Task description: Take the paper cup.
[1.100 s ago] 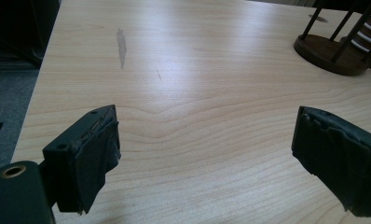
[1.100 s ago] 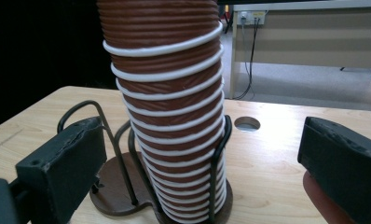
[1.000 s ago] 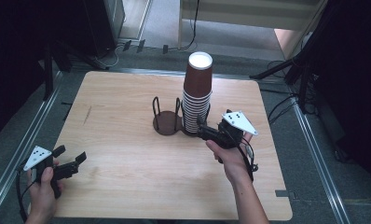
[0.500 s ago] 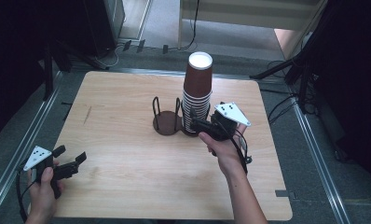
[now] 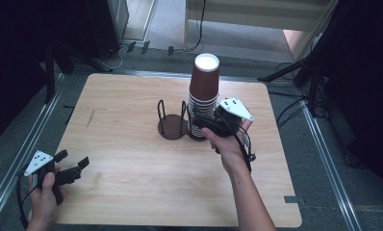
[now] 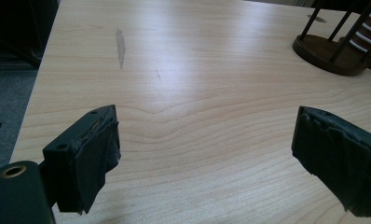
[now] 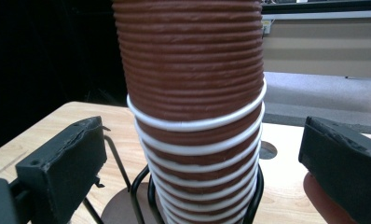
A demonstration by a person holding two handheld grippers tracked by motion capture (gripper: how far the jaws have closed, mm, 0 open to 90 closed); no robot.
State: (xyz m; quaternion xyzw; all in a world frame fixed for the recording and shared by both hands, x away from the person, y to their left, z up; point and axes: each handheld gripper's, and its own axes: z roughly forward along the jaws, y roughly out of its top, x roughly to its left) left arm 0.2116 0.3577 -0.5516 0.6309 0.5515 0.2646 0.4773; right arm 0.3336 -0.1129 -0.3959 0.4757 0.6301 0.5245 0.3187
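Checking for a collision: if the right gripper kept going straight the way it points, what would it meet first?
Most likely the stack of brown paper cups, which stands between the right gripper's open jaws, just ahead.

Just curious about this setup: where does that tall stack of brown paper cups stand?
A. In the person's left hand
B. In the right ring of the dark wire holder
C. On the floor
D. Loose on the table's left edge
B: the stack of cups rises from the right ring of the wire holder, with the right gripper open around it.
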